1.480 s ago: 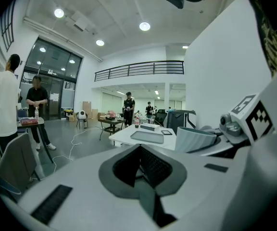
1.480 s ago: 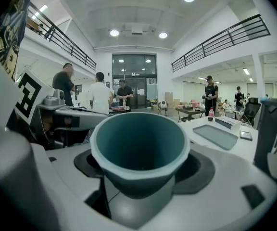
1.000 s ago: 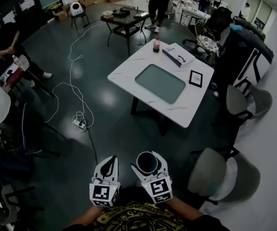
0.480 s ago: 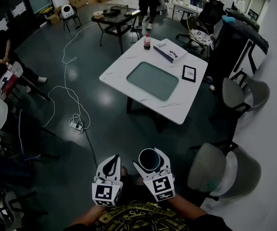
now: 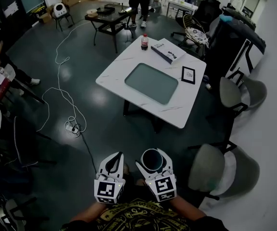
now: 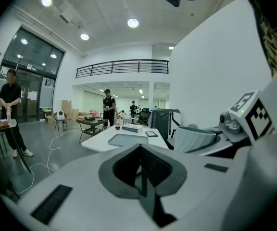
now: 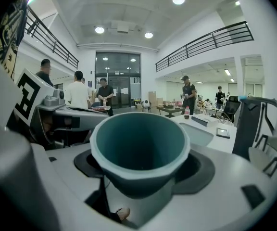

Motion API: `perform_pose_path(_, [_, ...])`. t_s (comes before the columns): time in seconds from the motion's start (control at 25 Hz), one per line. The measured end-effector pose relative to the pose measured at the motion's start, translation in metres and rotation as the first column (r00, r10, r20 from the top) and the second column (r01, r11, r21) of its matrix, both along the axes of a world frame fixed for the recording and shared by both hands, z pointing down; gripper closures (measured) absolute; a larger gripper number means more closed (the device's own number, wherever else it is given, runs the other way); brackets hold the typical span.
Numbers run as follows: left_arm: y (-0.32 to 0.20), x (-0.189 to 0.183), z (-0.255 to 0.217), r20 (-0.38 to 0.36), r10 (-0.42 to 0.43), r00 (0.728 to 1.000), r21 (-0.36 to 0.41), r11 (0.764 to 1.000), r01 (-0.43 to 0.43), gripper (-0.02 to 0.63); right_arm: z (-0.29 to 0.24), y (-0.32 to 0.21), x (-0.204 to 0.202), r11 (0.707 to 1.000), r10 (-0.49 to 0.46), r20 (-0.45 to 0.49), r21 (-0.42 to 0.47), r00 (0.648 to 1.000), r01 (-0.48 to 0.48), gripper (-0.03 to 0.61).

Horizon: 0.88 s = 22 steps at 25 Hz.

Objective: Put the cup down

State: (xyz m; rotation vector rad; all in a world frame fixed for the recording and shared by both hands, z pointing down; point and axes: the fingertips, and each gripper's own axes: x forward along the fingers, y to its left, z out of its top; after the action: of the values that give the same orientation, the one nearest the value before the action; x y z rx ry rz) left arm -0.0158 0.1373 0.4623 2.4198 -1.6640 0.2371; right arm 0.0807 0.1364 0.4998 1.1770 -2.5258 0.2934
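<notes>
- Head view: I am looking steeply down at the white table, which is standing up ahead of both grippers on the dark floor.
- The right gripper is hovering well short of the table's near edge, and it is clasping the teal cup upright, mouth up, between its jaws.
- The left gripper is riding just beside it, equally far from the table, with its jaws pressed together on nothing.
- On the table a grey-green tray is lying in the middle, a black frame to its right, and a bottle and a flat box at the far edge.
- A grey chair is sitting at the near right of the table; a white cable is trailing over the floor to the table's left.
- Left gripper view: the two jaws are meeting along one seam, empty; the table is showing beyond them, and the cup is hanging in the air to the right, short of the table.
- Right gripper view: the cup is filling the centre, the jaws hugging its lower body from both sides; the table is lying beyond it to the right.
</notes>
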Motion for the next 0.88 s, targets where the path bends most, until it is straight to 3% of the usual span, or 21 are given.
perform_pose_path(0.4, [-0.059, -0.016, -0.003, -0.016, 0.09, 0.996, -0.005, 0.996, -0.09, 0.604, -0.008, -0.051, -0.015, 0.994, 0.107, -0.008, -0.003, 0.994, -0.107, 0.202])
perform_pose_path(0.88, [-0.09, -0.042, -0.002, -0.041, 0.149, 0.988, 0.0, 0.989, -0.149, 0.604, -0.013, -0.076, -0.032, 0.979, 0.205, -0.04, -0.002, 0.978, -0.205, 0.202])
